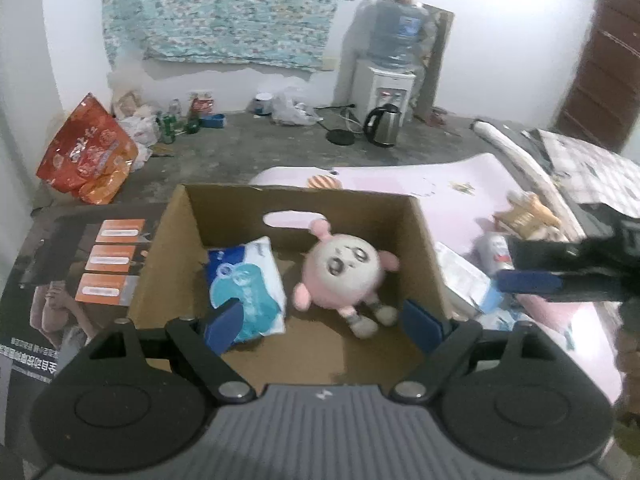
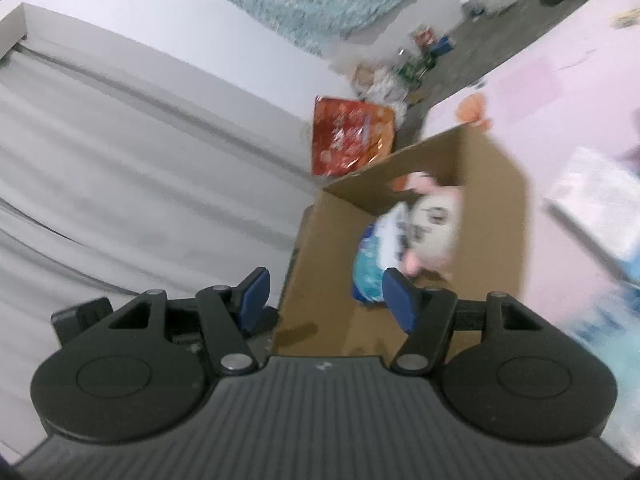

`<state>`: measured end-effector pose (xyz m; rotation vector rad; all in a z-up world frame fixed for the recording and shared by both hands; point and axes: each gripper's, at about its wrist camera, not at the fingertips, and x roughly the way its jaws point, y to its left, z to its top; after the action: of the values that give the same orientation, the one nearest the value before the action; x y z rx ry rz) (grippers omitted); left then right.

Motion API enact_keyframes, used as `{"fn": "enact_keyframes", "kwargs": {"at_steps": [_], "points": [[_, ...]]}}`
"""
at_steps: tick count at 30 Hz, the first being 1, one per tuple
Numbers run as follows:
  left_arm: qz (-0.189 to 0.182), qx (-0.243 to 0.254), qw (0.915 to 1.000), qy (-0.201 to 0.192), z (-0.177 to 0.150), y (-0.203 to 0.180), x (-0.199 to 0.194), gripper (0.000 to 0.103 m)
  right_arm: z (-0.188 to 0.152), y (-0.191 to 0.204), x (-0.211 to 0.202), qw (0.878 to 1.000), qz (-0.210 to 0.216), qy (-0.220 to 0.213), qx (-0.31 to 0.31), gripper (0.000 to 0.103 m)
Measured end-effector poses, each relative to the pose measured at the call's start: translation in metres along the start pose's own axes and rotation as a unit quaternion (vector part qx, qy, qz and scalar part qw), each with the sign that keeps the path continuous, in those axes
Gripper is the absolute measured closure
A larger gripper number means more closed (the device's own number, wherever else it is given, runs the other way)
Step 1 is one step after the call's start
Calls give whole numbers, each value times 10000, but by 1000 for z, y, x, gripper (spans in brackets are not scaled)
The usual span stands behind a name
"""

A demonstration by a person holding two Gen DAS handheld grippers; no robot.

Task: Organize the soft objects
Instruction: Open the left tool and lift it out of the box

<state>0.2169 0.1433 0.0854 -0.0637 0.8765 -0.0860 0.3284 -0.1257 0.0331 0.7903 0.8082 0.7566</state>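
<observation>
My left gripper [image 1: 324, 320] hangs with its blue pads spread wide and nothing between them, tilted down over the open cardboard box [image 1: 424, 240]. My right gripper [image 2: 326, 300] is also spread and empty, pointing more level across the box's near wall; its view is blurred. In the left view it shows as a dark shape at 3 o'clock [image 1: 568, 276], beyond the box's right wall.

Inside the box lie two soft things: a pink plush doll [image 1: 344, 272] on its back at the centre, face up, and a blue-and-white tissue pack [image 1: 248, 288] just beside it at 9 o'clock. I cannot tell whether they touch.

The box sits on a pink sheet [image 1: 440, 188] that runs out toward 1 o'clock, with a dark printed poster [image 1: 80, 280] at 9 o'clock. More packets and a tan plush toy [image 1: 524, 212] lie on the sheet at 3 o'clock, outside the box.

Beyond is a grey concrete floor: a red-orange snack bag [image 1: 88, 152] at 10 o'clock, a steel kettle [image 1: 384, 126] and a water dispenser [image 1: 388, 80] at 1 o'clock against the white wall, and a teal patterned cloth [image 1: 232, 8] hung at 12 o'clock.
</observation>
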Motion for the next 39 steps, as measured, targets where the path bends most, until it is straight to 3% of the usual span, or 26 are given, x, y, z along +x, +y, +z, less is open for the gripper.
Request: {"fn": "enact_keyframes", "kwargs": {"at_steps": [6, 8, 10, 12, 16, 19, 22, 24, 29, 33, 39], "points": [[345, 257, 9991, -72, -5, -14, 6, 17, -50, -35, -82, 9994, -123, -286, 120, 40], [501, 279, 9984, 19, -1, -14, 25, 27, -70, -46, -100, 9991, -125, -361, 175, 40], [594, 94, 9979, 228, 4, -7, 50, 57, -88, -55, -107, 9987, -134, -420, 264, 40], [361, -441, 9973, 457, 10, 10, 77, 72, -104, -68, -113, 9980, -131, -459, 406, 40], [-307, -1734, 9814, 758, 14, 46, 122, 75, -127, -94, -119, 9951, -215, -618, 735, 40], [-472, -2166, 9709, 905, 16, 59, 150, 75, -133, -114, -123, 9920, -262, -721, 1000, 40], [-161, -2233, 9687, 1075, 15, 62, 172, 75, -131, -127, -125, 9890, -309, -794, 1210, 40], [60, -2208, 9685, 1153, 12, 64, 181, 82, -130, -134, -121, 9880, -329, -788, 1284, 40], [361, -2086, 9717, 1045, 5, 65, 179, 80, -120, -137, -114, 9894, -369, -704, 1212, 40], [239, -2121, 9714, 1039, 4, 62, 172, 64, -112, -137, -111, 9902, -331, -657, 1191, 40], [54, -1806, 9806, 757, 11, 36, 140, 47, -116, -129, -124, 9906, -341, -779, 1070, 38]]}}
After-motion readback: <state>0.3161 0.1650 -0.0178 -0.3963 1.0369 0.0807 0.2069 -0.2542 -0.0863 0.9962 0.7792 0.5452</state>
